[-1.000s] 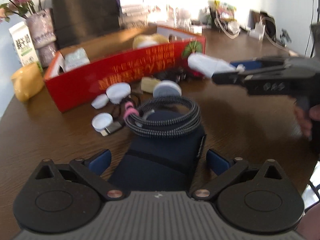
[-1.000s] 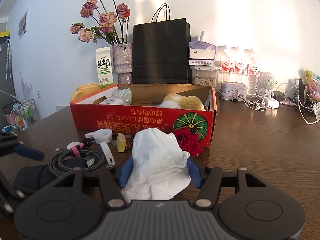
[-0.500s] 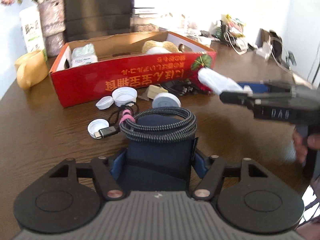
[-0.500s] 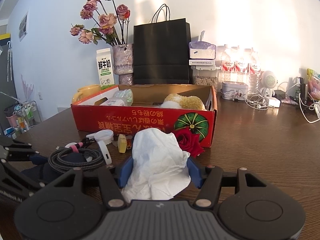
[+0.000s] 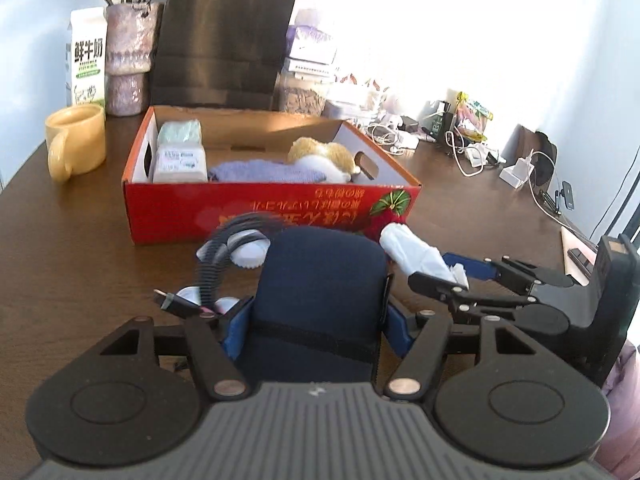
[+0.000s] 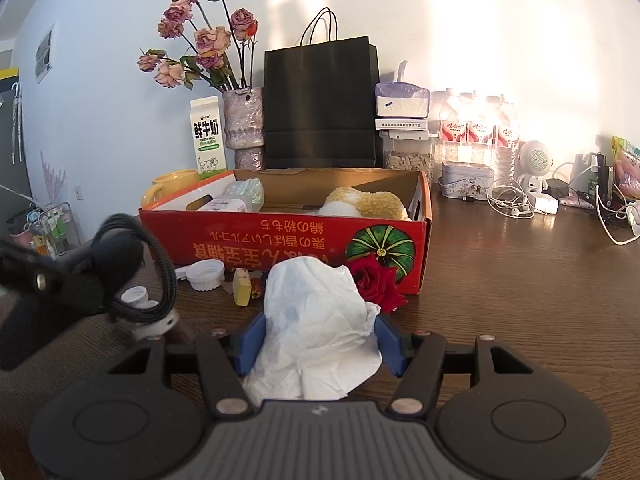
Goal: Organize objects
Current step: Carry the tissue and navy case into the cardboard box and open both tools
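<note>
My left gripper [image 5: 316,320] is shut on a dark navy pouch [image 5: 320,276] and holds it off the brown table, in front of the red cardboard box [image 5: 168,216]. A black braided cable coil [image 5: 212,264] hangs off the pouch's left edge. My right gripper [image 6: 318,340] is shut on a crumpled white tissue [image 6: 316,312], low over the table before the box [image 6: 280,240]. From the left wrist view, that gripper [image 5: 452,276] and its tissue [image 5: 412,252] are just right of the pouch. White caps [image 6: 206,274], a yellow block [image 6: 242,286] and a red rose [image 6: 376,280] lie by the box front.
Inside the box are tissue packs [image 5: 180,156], a purple cloth [image 5: 272,172] and a plush toy [image 5: 324,156]. A yellow mug [image 5: 76,140], milk carton [image 5: 86,56], vase and black paper bag [image 5: 224,40] stand behind. Chargers and cords [image 5: 472,152] crowd the far right.
My left gripper closed on the navy pouch and lifted it off the table. The cable coil that lay on top slid to its left edge. The right gripper kept still with the tissue.
</note>
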Demonstrator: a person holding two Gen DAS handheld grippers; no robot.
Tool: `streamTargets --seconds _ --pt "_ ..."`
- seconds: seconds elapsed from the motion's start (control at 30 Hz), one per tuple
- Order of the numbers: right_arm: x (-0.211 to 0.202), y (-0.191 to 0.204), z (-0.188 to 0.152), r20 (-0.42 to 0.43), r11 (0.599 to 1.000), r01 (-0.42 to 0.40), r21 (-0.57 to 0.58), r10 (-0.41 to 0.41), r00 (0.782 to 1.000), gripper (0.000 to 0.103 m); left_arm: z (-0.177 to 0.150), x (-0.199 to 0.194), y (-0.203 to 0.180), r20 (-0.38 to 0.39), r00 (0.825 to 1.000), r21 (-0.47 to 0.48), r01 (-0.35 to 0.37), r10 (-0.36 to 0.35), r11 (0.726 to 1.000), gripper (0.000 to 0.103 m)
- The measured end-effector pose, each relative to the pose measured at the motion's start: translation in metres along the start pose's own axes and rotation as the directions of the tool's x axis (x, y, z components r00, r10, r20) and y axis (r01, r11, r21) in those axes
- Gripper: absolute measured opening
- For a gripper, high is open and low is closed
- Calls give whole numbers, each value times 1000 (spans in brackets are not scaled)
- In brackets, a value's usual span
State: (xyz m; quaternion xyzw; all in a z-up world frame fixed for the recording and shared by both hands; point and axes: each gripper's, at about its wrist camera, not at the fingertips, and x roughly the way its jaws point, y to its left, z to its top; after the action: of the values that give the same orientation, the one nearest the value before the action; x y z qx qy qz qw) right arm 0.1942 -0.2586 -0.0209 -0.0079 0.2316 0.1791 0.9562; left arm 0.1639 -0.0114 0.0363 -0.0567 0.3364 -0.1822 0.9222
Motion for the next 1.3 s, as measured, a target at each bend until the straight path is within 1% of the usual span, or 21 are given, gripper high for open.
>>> streamTargets --seconds 0.17,0.3,0.47,0.63,0.77,0.93,1.03,1.07,1.1,1.17,1.23,1.3 --pt "0 0 0 -2 1000 2 2 -2 1000 59 3 1 1 14 1000 -9 -22 22 1000 63" --pt "1 0 0 -2 1000 1 2 -1 1000 59 2 2 5 20 999 -32 -43 44 999 63" --pt "-1 1 -1 7 1000 5 -5 -5 1000 59 1 3 10 29 997 -36 -68 69 997 62" --pt "-3 2 -1 12 1000 9 -3 -9 1000 59 -3 10 14 15 996 -42 -90 91 995 62" --pt "-2 3 -1 8 1000 11 -5 -11 1000 59 -4 24 13 5 989 -35 -145 145 989 63" --pt "-2 4 -1 5 1000 14 -4 -14 1000 59 -9 52 5 -4 975 18 -224 224 974 64" --pt "-2 3 -1 4 1000 14 -4 -14 1000 59 -13 58 -3 9 963 65 -268 268 961 70" --pt "-2 3 -1 5 1000 13 -4 -13 1000 59 -15 57 -5 10 962 79 -274 274 959 73" --pt "-2 3 -1 5 1000 13 -4 -13 1000 59 -18 55 -7 15 960 94 -281 281 955 79" --pt "-2 3 -1 4 1000 9 -3 -9 1000 59 -25 49 -13 34 950 133 -313 311 941 91" --pt "-2 3 -1 3 1000 5 0 -5 1000 59 -35 44 -19 52 940 182 -341 337 922 92" --pt "-2 3 -1 4 1000 4 2 -4 1000 59 -45 45 -23 37 938 220 -343 344 913 91"
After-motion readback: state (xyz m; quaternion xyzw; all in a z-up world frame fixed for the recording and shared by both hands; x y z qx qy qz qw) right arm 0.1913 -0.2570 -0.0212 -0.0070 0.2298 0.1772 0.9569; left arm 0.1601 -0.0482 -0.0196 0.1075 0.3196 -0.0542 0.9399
